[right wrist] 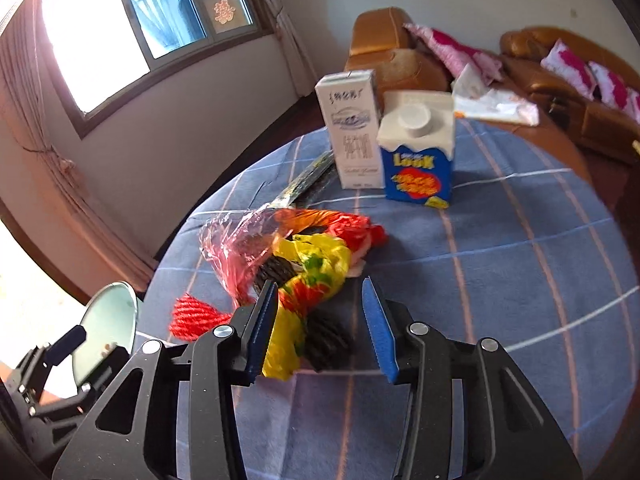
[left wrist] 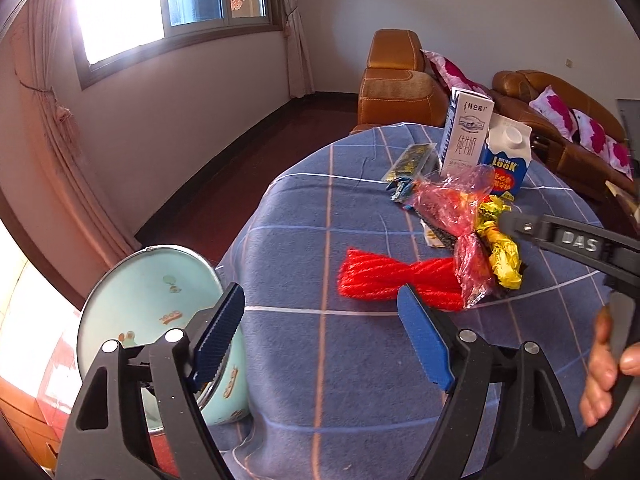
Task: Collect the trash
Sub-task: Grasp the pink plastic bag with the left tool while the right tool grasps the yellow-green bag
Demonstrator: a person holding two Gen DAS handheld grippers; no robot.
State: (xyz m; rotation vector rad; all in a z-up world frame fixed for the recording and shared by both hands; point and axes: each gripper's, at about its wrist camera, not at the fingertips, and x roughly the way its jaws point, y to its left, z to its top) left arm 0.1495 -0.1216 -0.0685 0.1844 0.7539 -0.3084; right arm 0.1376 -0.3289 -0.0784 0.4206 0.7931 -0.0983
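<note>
Nothing visibly collected so far: pale green bin, seen off the left edge of the desk, shows only printed decoration on what can be seen of its inner wall, so most of the job judged still ahead. Left tool released, fingers wide apart and gripping nothing, hovering over bare blue checked cloth between the bin and the red yarn bundle. Right tool also released, fingers spread on either side of the yellow crumpled wrapper, one pad close beside it but not closed on it; likely the first piece to be taken. Heaped together mid-desk: yellow wrapper, pink cellophane wrapper, dark biscuits under and beside the yellow foil, red yarn bundle at the near left. Farther back, a flat dark snack packet, then two cartons standing upright side by side, white milk carton and blue LOOK carton. Left to do, by this reading: every item. Wrappers tangled and overlapping, so a pinch on one likely to drag its neighbours; loose biscuits apt to scatter. Beyond the desk, leather sofa with pink cushions, window and curtains, none in the way.
</note>
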